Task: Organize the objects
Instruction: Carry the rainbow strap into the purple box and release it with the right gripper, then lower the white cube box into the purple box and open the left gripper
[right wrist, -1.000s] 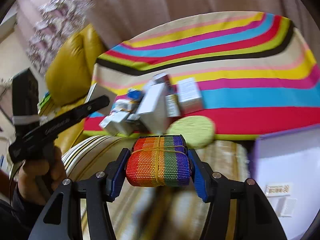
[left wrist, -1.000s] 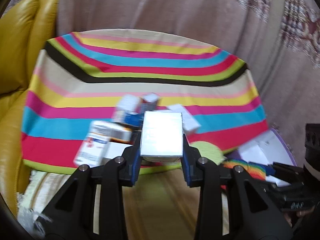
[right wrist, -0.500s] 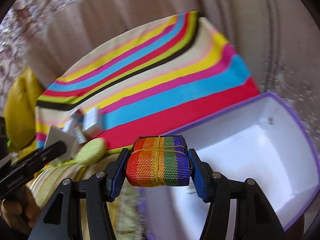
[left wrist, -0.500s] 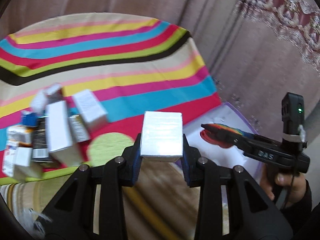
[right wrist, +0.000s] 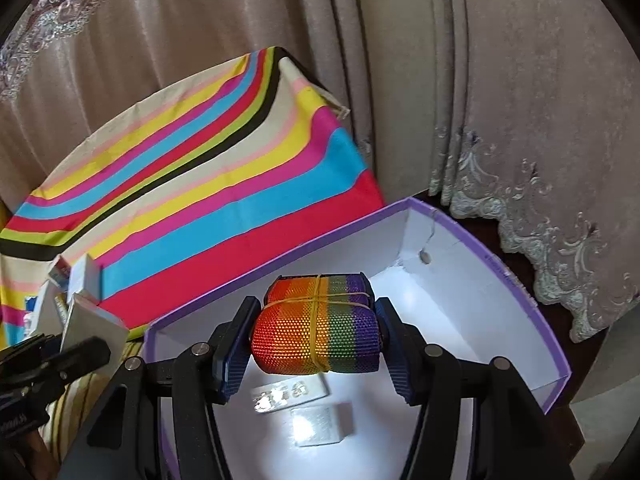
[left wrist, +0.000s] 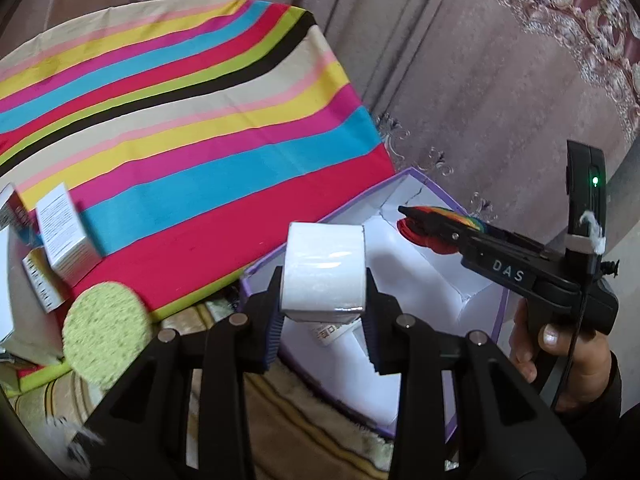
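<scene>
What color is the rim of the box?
Purple, with a white inside; the box shows best in the right wrist view.

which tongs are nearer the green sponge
Left. The left tongs, shut on the white box, sit just right of the green sponge; the right tongs hang farther off over the purple box.

A striped cloth (left wrist: 192, 120) in pink, yellow, blue, red and black bands covered the surface. Near its front left corner lay a cluster of small white cartons (left wrist: 64, 236), some upright, some tilted, touching one another. A round green sponge (left wrist: 106, 332) overhung the front edge just beside them. A purple-rimmed white box (right wrist: 520, 300) stood against the cloth's right edge; whether it rested on the same surface could not be told.
</scene>
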Action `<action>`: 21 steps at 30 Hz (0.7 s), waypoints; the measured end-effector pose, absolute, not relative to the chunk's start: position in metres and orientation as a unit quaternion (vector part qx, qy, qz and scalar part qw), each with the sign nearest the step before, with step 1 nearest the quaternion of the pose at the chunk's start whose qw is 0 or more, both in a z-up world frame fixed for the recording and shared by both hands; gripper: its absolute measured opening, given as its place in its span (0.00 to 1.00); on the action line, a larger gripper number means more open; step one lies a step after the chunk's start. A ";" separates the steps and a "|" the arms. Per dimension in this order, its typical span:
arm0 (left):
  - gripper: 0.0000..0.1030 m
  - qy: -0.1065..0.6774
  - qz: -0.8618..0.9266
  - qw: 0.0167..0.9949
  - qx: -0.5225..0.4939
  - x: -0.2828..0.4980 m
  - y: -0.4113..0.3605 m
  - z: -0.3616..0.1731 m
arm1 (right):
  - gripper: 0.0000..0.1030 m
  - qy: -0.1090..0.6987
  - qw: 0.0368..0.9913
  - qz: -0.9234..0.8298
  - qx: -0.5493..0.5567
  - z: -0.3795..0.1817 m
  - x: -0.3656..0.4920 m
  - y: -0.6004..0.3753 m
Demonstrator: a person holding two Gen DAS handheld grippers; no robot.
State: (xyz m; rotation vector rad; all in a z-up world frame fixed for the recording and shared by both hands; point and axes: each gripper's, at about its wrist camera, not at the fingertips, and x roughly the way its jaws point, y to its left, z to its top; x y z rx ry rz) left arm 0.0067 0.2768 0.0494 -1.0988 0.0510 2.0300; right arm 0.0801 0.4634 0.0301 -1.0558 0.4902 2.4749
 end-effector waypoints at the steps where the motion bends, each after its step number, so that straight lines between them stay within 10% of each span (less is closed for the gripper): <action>1: 0.41 0.022 0.802 0.406 -0.438 0.006 0.280 0.048 | 0.57 0.172 0.207 0.886 -0.378 0.031 0.081 0.464; 4: 0.62 0.022 0.803 0.399 -0.442 0.005 0.281 0.045 | 0.58 0.164 0.216 0.885 -0.378 0.032 0.078 0.467; 21: 0.63 -0.008 0.811 0.384 -0.442 0.002 0.256 0.043 | 0.63 0.151 0.206 0.886 -0.388 0.040 0.071 0.447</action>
